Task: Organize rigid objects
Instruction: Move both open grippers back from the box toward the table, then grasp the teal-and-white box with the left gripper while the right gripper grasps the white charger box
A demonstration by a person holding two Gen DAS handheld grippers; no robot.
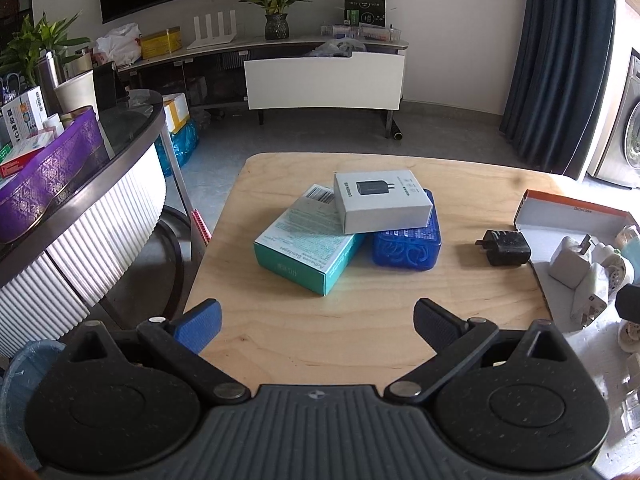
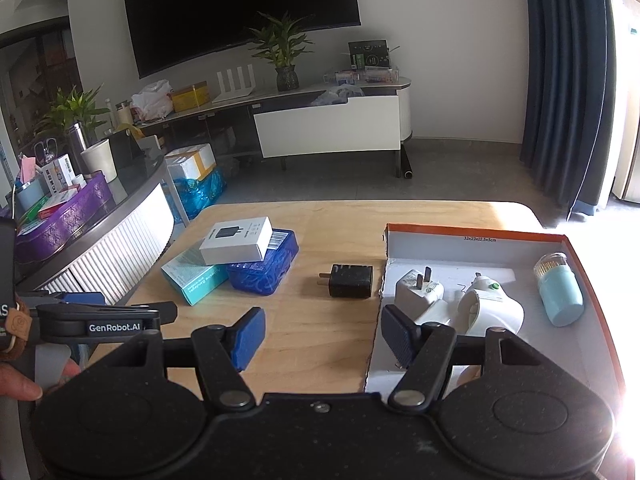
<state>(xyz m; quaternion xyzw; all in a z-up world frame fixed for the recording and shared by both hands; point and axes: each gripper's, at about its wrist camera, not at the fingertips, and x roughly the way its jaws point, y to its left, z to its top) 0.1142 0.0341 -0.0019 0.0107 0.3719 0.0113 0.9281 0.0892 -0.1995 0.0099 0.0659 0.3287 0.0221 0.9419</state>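
Left gripper (image 1: 316,320): released, empty, above desk (image 1: 360,340).
Right gripper (image 2: 322,338): released, empty.
Black charger (image 2: 351,281): beside tray (image 2: 472,236).

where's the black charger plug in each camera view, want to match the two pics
Left wrist view: the black charger plug lies on the wooden table, right of centre, between the stacked boxes and the orange-rimmed tray.
Right wrist view: the black charger plug lies near the middle, prongs pointing left, just left of the tray's edge.
Shared landmark: the white box with a charger picture, on top of the stack to the plug's left.
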